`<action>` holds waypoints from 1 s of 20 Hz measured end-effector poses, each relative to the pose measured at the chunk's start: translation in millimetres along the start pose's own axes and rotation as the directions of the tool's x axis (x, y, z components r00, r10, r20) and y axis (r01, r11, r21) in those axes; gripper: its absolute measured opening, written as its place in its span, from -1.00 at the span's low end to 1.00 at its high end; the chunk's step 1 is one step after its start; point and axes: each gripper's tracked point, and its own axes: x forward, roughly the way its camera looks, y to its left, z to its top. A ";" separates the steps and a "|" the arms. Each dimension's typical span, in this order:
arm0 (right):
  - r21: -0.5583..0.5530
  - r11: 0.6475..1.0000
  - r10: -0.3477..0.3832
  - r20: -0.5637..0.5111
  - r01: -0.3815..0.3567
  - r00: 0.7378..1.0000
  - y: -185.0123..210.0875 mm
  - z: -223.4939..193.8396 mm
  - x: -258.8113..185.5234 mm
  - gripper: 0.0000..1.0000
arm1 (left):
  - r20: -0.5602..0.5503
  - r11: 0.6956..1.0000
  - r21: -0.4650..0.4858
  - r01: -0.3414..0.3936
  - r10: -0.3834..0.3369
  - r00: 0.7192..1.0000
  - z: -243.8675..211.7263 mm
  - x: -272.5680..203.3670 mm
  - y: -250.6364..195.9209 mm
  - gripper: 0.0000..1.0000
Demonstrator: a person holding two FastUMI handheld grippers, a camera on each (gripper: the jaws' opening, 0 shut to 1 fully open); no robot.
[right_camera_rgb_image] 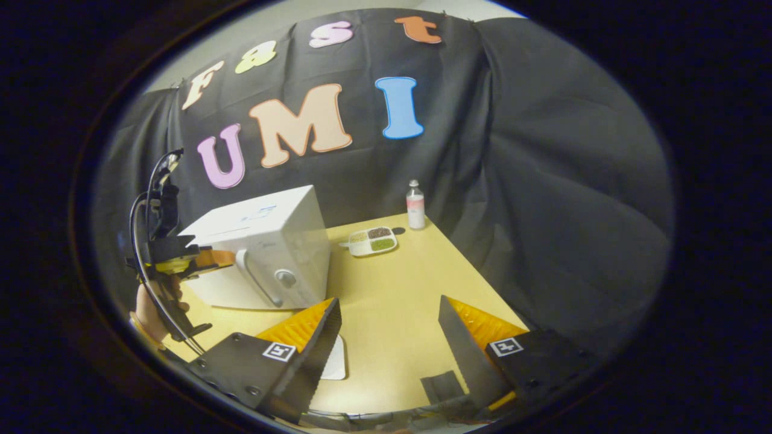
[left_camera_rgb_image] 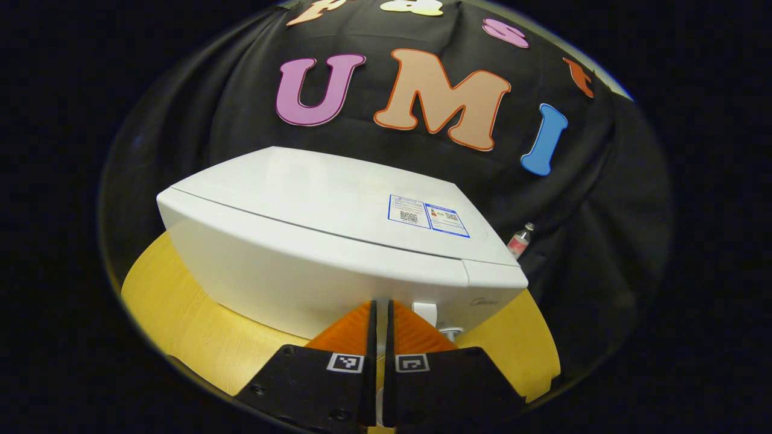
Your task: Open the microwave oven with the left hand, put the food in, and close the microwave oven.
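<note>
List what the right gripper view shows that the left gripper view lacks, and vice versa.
Right gripper view: food tray, open right tongs, a hand holding the left tongs. Left gripper view: the left tongs seen closed, close to the microwave front. Shared: microwave, bottle, yellow table.

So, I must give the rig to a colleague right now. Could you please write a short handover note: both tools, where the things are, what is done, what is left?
Left tool: jaws shut, empty, close to the front of the microwave oven, near its handle.
Right tool: open, empty, hanging above the table.
Microwave oven: on the table, door closed.
Food tray: on the table to the right of the oven, beside a small bottle.
Done: nothing visible; the left tool is only at the door.
Left: pull the door open with the left tool, put the food tray in, close the door.
</note>
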 end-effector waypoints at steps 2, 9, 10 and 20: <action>0.017 1.000 0.020 0.006 -0.020 1.000 5.4 8.3 -0.7 0.84 | 0.002 1.000 0.015 0.004 -0.004 1.000 0.1 -10.9 -1.8 -0.70; 0.026 0.999 0.025 0.081 -0.027 0.996 11.4 46.7 1.4 0.99 | 0.066 0.996 0.086 0.031 -0.037 0.997 16.7 -64.8 -17.1 0.11; 0.017 0.999 0.030 0.093 -0.031 0.995 13.1 52.9 0.8 0.99 | 0.063 0.996 0.081 0.044 -0.049 0.997 17.8 -71.7 -20.5 0.27; -0.003 0.994 0.107 0.171 -0.108 0.980 30.8 97.2 -19.7 0.83 | 0.099 0.997 0.037 -0.064 0.060 0.993 36.2 -130.4 2.7 0.94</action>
